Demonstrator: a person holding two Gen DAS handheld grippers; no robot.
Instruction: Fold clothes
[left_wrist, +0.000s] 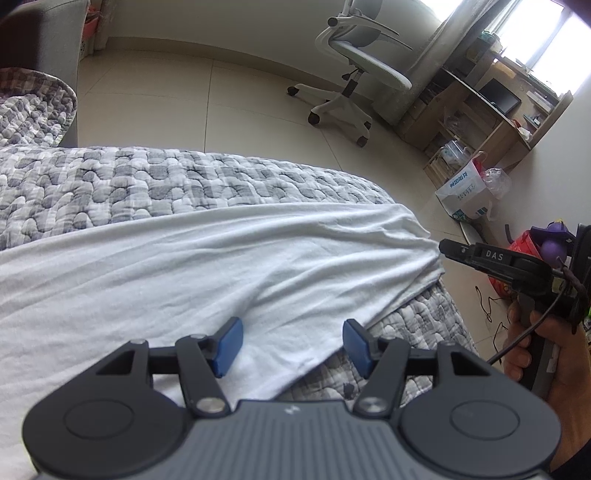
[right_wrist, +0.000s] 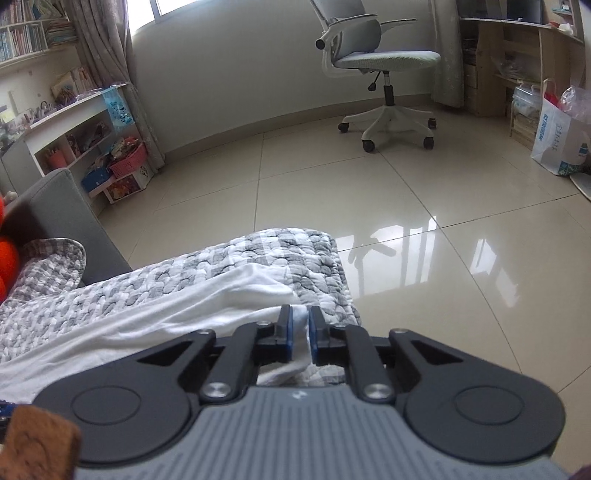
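Quilted grey-and-white bedspread (left_wrist: 184, 184), spread flat beneath both tools: working surface for the fold. White garment (left_wrist: 221, 266), laid across that bedspread ahead of and under the left gripper (left_wrist: 293, 345), stretching away rightward to a bunched end at the right gripper (right_wrist: 300, 338); spread wide, presumably to give clean edges for folding. Exact kind of garment not tellable.

Left gripper: jaws well apart, blue pads (left_wrist: 229, 345) hovering over the near hem, one over white cloth, the other over bare bedspread just past the edge; nothing gripped. Judged as poised to straddle and take that hem.

Right gripper: jaws nearly closed, a thin pleat of white cloth pinched between the pads, fabric drawn into taut ridges toward the grip. Judged as an anchor on one corner, so that the cloth lifts evenly once the other corner is taken. Seen from the left wrist view at far right, held by a hand (left_wrist: 535, 354) around its handle.

Swivel chair (right_wrist: 380, 74) on the tiled floor, well beyond both grippers; no part in the fold.
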